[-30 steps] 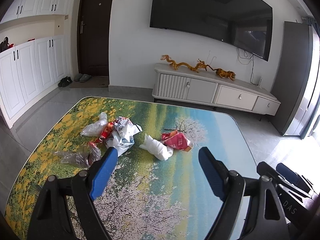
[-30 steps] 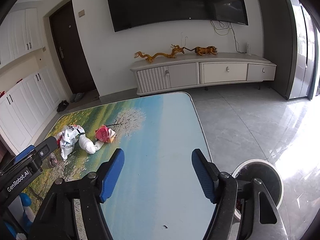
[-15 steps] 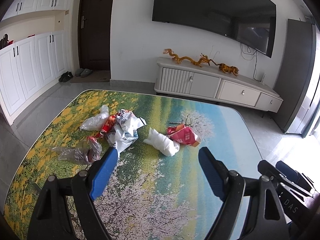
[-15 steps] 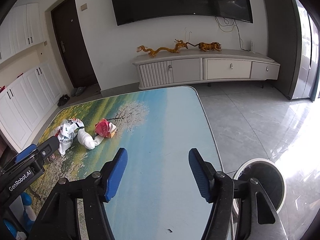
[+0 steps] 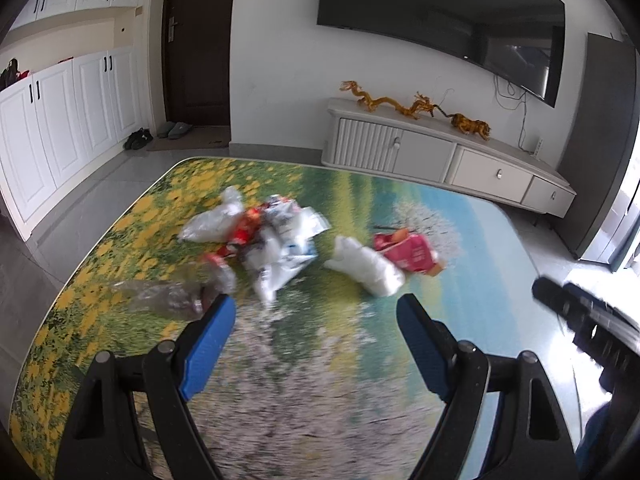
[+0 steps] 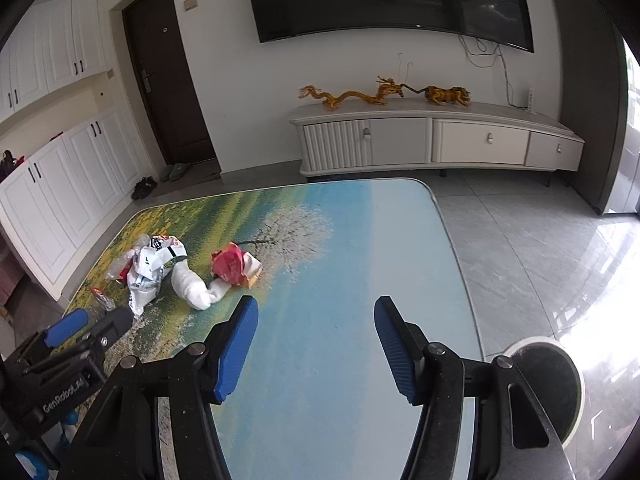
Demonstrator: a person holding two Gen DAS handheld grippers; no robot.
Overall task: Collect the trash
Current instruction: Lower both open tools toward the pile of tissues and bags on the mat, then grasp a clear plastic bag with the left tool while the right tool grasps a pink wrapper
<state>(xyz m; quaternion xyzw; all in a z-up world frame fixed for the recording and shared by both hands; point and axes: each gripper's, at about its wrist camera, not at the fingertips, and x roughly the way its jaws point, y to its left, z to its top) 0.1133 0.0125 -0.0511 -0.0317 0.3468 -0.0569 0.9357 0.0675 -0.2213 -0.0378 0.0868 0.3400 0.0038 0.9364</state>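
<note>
Trash lies on a table with a landscape print (image 5: 360,360): a white crumpled bag (image 5: 366,266), a red wrapper (image 5: 412,252), a heap of white and red wrappers (image 5: 276,240) and a clear crushed plastic piece (image 5: 168,294). My left gripper (image 5: 316,336) is open and empty, just short of the trash. My right gripper (image 6: 316,344) is open and empty over the blue part of the table, right of the white bag (image 6: 192,284) and red wrapper (image 6: 230,266).
A round dark bin (image 6: 556,384) stands on the floor off the table's right edge. A white TV cabinet (image 6: 432,144) is against the far wall, white cupboards (image 5: 60,128) on the left. The left gripper's body (image 6: 60,360) shows at the right view's lower left.
Both grippers have moved forward towards the trash, which now looks larger and closer. The left view is blurred by motion. Both stay open.
</note>
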